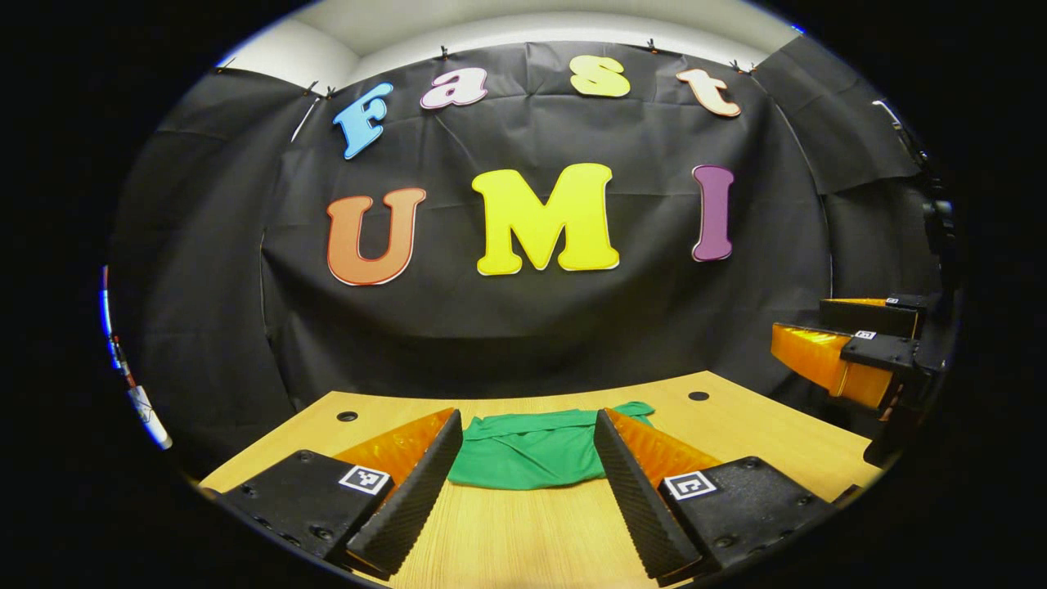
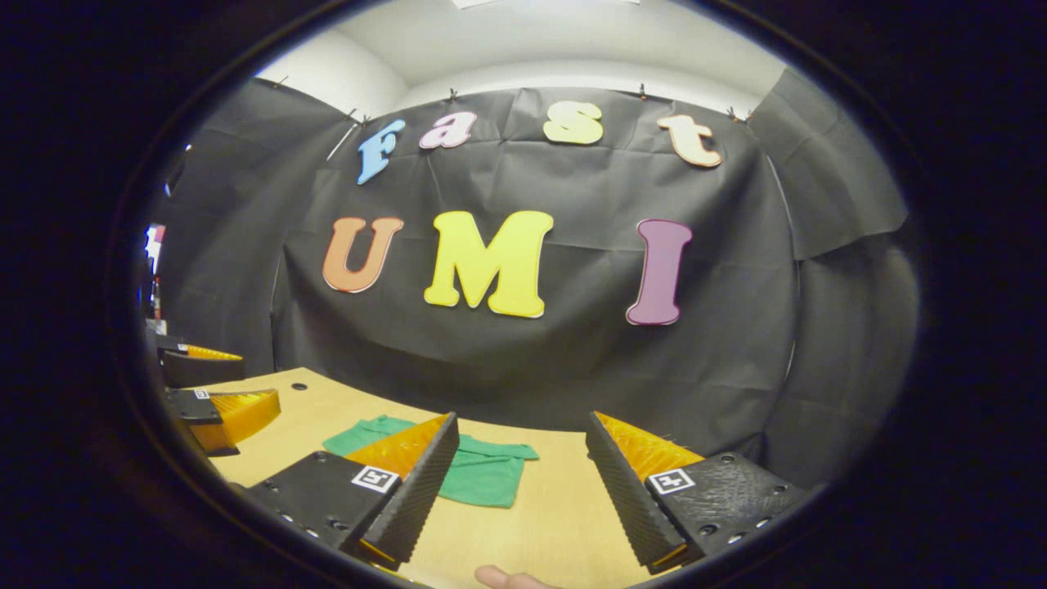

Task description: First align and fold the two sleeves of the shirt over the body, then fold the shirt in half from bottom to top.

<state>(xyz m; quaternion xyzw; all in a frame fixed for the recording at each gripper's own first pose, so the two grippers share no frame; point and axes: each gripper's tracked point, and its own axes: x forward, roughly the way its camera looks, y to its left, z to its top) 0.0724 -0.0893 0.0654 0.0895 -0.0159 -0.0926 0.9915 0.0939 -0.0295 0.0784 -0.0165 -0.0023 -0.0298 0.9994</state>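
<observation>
The soft green shirt (image 1: 527,450), folded into a creased rectangle, lies flat on the wood-grain bench (image 1: 523,532), long axis crosswise, beyond the left gripper (image 1: 527,491)'s ridged, spread, empty fingers; the right gripper (image 2: 517,483) gapes too.

Wooden table (image 1: 523,540), folded green shirt (image 1: 527,454)

The green cloth shirt (image 1: 527,451) lies flat on the light wooden table (image 1: 532,540). It is folded up into a small, neat bundle with soft creases across the top. A little bit of green cloth sticks out at its far right corner. In the left gripper view it sits in the middle of the table, toward the far side. In the right gripper view the shirt (image 2: 483,476) lies to the left, with its near edge straight.
</observation>
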